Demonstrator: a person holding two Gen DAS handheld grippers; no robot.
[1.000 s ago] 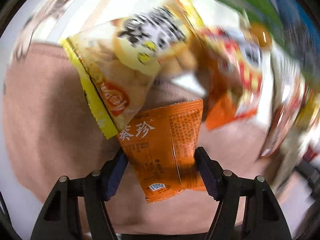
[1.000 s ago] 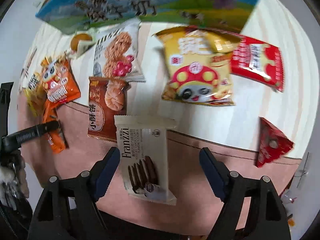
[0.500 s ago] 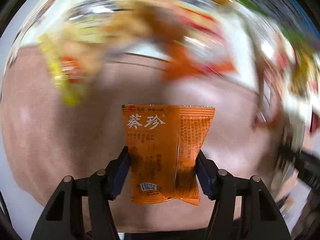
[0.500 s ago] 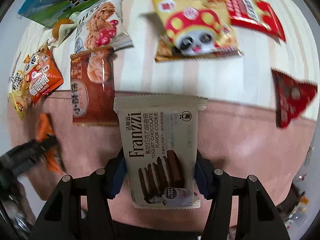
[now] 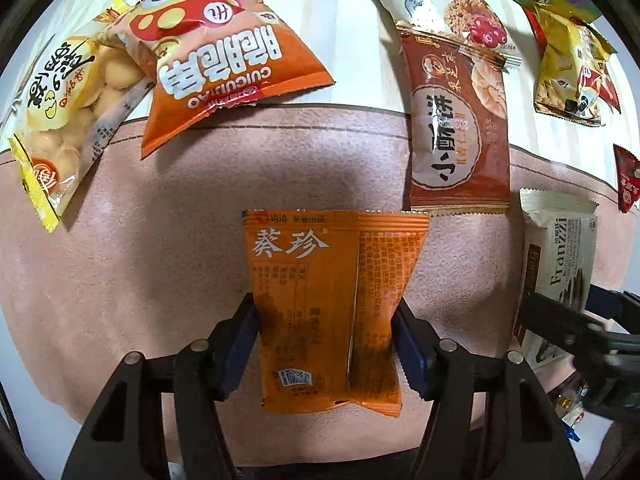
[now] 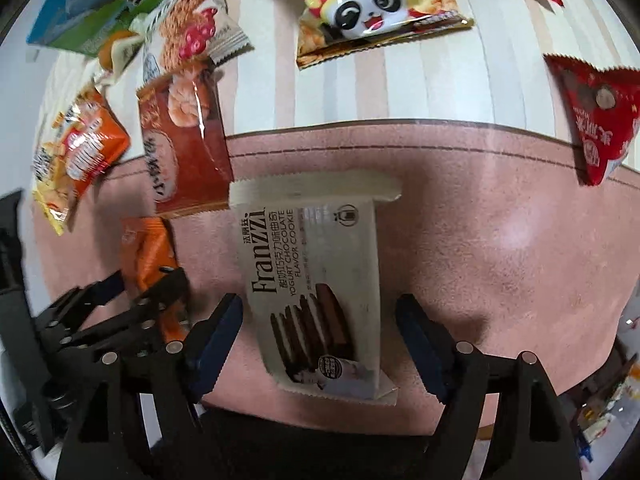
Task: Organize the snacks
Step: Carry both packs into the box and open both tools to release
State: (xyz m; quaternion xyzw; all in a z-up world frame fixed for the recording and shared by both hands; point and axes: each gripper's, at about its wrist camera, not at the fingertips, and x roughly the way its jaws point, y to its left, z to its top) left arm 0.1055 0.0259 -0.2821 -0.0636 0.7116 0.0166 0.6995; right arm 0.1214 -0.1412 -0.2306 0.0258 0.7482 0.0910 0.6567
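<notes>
My left gripper (image 5: 326,320) points down over the pink mat (image 5: 160,240) and is shut on an orange snack packet (image 5: 320,272); both blue pads press its sides. In the right wrist view the white Franzzi cookie packet (image 6: 312,264) lies flat on the mat between the pads of my right gripper (image 6: 318,312). Those jaws are opening, with a gap on each side of the packet. The left gripper (image 6: 132,292) and its orange packet (image 6: 148,248) show at that view's left. The Franzzi packet (image 5: 560,248) lies at the right edge of the left wrist view.
Beyond the mat's far edge, on the striped cloth (image 6: 420,80), lie a brown biscuit packet (image 5: 460,128), an orange chip bag (image 5: 224,64), a yellow egg-biscuit bag (image 5: 64,104), an oat cookie packet (image 5: 448,12), a panda bag (image 6: 372,4), a red triangular packet (image 6: 592,120) and a blue-green carton (image 6: 88,4).
The left gripper closed on the orange packet and carried it across the mat toward the right gripper. The right gripper closed on the Franzzi packet, then spread off it.
</notes>
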